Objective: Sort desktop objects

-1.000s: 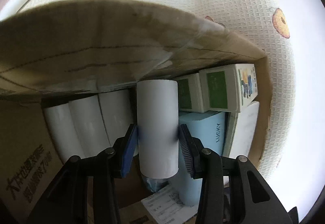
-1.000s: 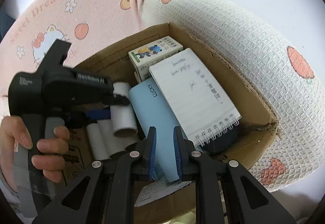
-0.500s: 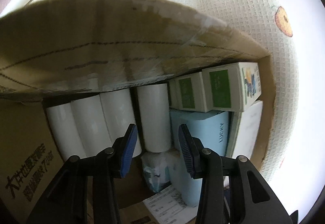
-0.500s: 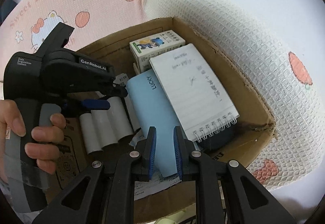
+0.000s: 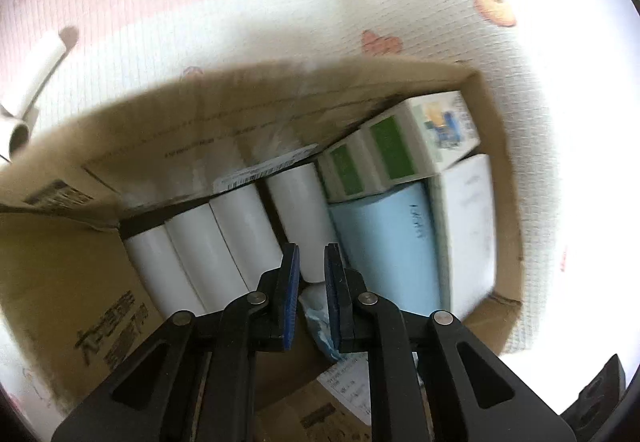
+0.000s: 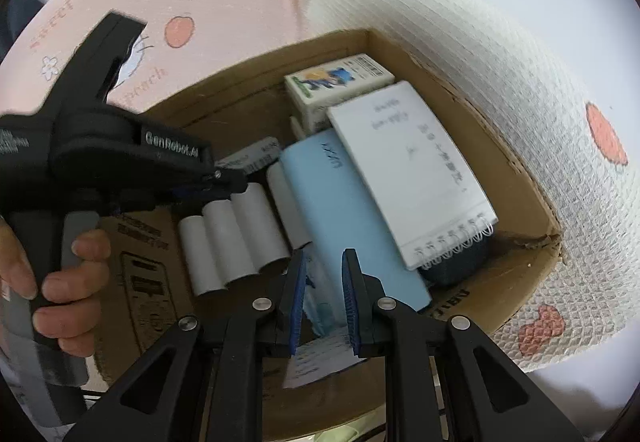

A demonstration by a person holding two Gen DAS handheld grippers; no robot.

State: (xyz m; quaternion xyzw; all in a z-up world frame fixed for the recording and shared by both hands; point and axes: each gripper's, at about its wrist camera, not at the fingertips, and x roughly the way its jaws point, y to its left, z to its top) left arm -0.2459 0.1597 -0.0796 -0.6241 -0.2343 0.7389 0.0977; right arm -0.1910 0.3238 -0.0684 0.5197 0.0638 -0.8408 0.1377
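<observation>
Cardboard box (image 6: 516, 177): open-topped, sits on a pink and cream waffle-weave cloth (image 6: 460, 41) printed with fruit and cartoon figures; holds all sorted items listed below.
Blue case (image 6: 348, 217): long, pale blue, lies in the middle of the box; long axis runs from the near wall toward the far wall, printed end farthest from the grippers.
Spiral notepad (image 6: 408, 169): white, rests tilted on the blue case's right side, wire binding at the near end; long axis parallel to the case.
Small cartons (image 6: 340, 81): white with green panels, against the far wall, beyond the case and notepad; seemingly two side by side in the left wrist view (image 5: 400, 149), blurred.
Paper rolls (image 5: 224, 242): four white cylinders side by side, left of the blue case; long axes parallel, running near-to-far; the rightmost one (image 5: 304, 217) lies just beside the case.
Loose roll (image 5: 40, 69): white, outside the box on the cloth, far left.
Left gripper (image 5: 311, 262): jaws just drawn nearly together, nothing between them; hovers above the rightmost roll's near end, apart from it. A hand (image 6: 48, 274) grasps its handle.
Right gripper (image 6: 323, 270): jaws nearly pressed together, pinching nothing; hangs over the near end of the blue case.
</observation>
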